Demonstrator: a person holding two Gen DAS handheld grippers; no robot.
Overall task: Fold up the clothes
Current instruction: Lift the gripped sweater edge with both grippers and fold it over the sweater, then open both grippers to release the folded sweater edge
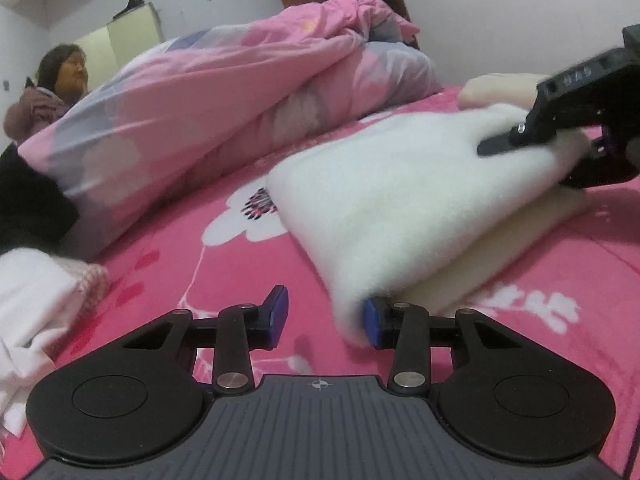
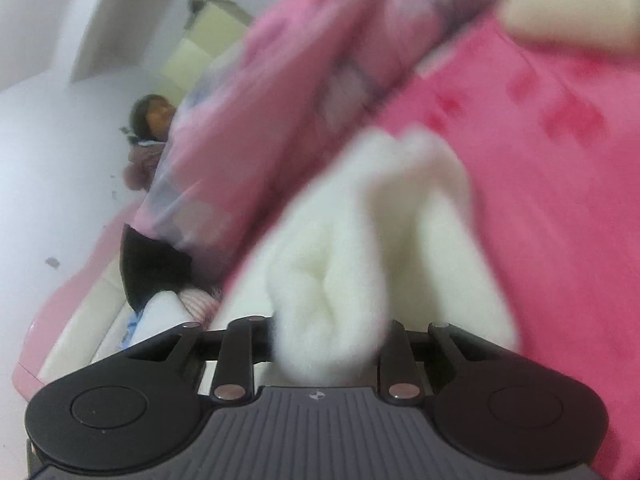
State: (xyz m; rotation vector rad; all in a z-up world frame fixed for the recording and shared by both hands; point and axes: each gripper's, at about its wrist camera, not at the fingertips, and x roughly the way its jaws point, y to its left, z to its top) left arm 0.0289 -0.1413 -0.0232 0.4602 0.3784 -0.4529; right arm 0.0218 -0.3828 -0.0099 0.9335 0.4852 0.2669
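Observation:
A white fleece garment (image 1: 400,184) lies folded over on the pink flowered bed sheet (image 1: 240,280), with a beige layer (image 1: 500,256) showing under it. My left gripper (image 1: 326,317) is low at the garment's near corner. Its right blue pad (image 1: 374,322) touches the fleece, while its left pad (image 1: 278,312) stands free over the sheet, so it is open. My right gripper (image 1: 520,166) holds the garment's far right edge, one finger on top and one beneath. In the right wrist view the fleece (image 2: 340,240) is bunched between the fingers of that gripper (image 2: 328,344) and hides the pads.
A pink quilt (image 1: 200,100) is heaped across the back of the bed. A cream bundle (image 1: 500,88) lies behind the garment. White clothes (image 1: 32,300) and a black garment (image 1: 28,204) sit at the left. A person (image 1: 52,84) stands beyond the quilt, near a wardrobe (image 1: 132,36).

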